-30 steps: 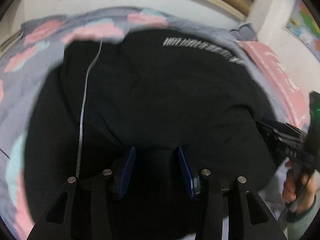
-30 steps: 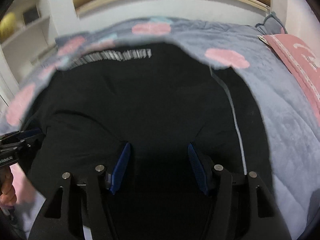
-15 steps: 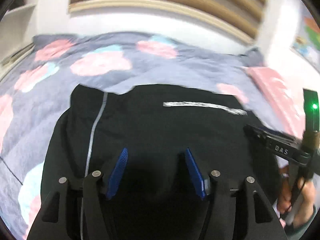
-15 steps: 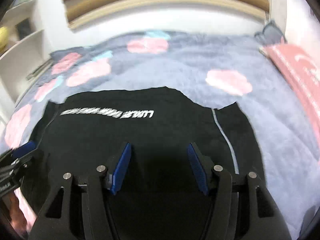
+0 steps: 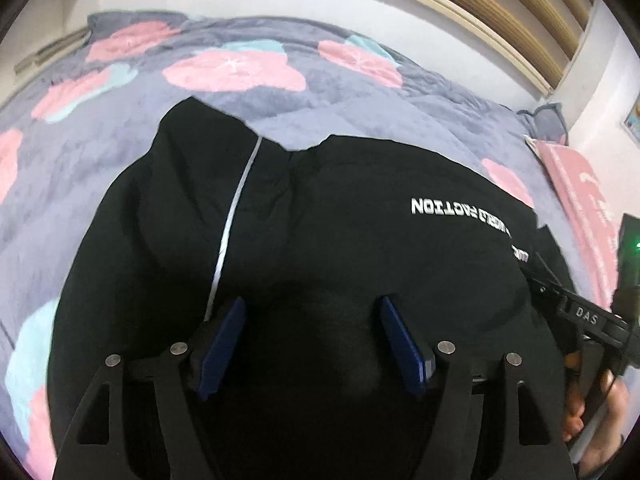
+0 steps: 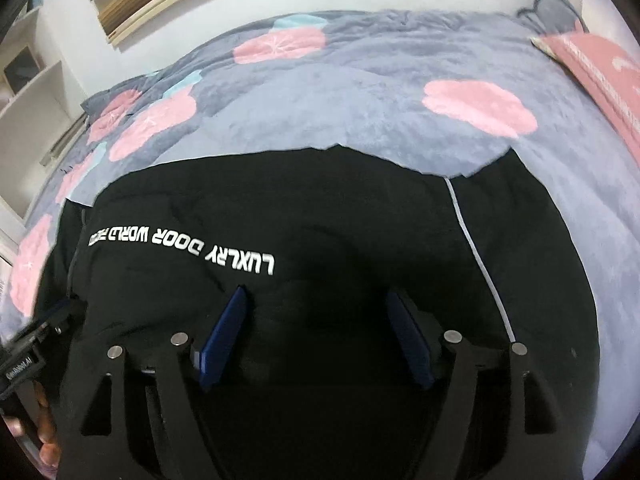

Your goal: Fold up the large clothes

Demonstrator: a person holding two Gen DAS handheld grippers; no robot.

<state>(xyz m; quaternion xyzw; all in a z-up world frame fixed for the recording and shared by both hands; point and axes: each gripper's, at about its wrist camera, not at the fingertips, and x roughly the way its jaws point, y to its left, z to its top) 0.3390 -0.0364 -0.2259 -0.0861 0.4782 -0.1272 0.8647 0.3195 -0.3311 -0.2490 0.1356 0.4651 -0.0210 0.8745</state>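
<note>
Left wrist view: the left gripper point(image 5: 310, 338) had just been opening, its blue fingers point(image 5: 222, 346) spread wide over the black jacket point(image 5: 340, 240) with nothing pinched. The jacket filled the centre and lower frame on the grey floral blanket point(image 5: 120, 128), white lettering point(image 5: 460, 212) at right.

Right wrist view: the right gripper point(image 6: 316, 334) had likewise just been opening, fingers point(image 6: 226, 336) wide apart, gripping nothing. The jacket point(image 6: 360, 220) lay flat across the lower frame on the blanket point(image 6: 360, 92), the left gripper point(image 6: 36, 344) at lower left.
</note>
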